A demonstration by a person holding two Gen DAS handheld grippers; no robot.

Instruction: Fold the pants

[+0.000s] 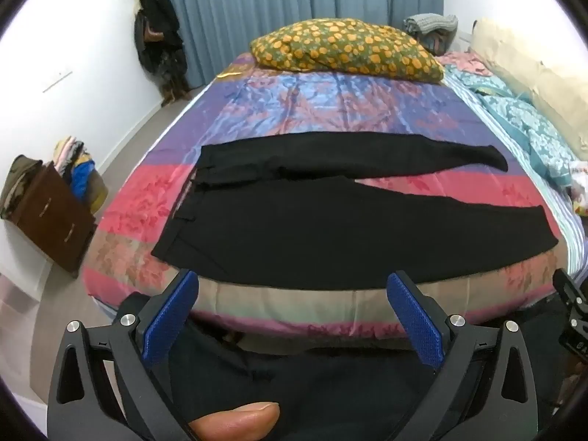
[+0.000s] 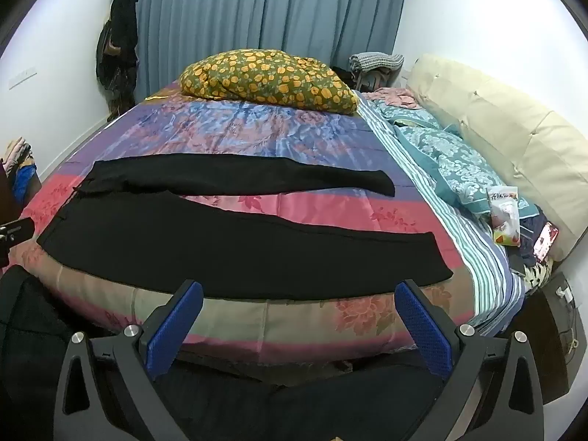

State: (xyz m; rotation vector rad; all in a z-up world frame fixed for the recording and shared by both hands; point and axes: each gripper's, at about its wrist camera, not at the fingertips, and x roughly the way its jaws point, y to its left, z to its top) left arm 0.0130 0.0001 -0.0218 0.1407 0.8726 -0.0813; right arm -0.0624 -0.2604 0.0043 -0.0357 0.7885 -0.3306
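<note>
Black pants (image 1: 330, 220) lie spread flat on the bed, waistband to the left, both legs running right and parted in a V. They also show in the right wrist view (image 2: 220, 242). My left gripper (image 1: 294, 286) is open and empty, held just off the bed's near edge in front of the near leg. My right gripper (image 2: 299, 294) is open and empty, also off the near edge, further right along the near leg. The right gripper's side shows at the right edge of the left wrist view (image 1: 569, 312).
The bed has a striped floral cover (image 1: 330, 103). A yellow-flowered pillow (image 1: 349, 49) lies at the far end. Teal bedding (image 2: 441, 154), a snack bag (image 2: 505, 220) and a cream headboard (image 2: 514, 139) are on the right. A brown drawer unit (image 1: 55, 220) with clothes stands on the left.
</note>
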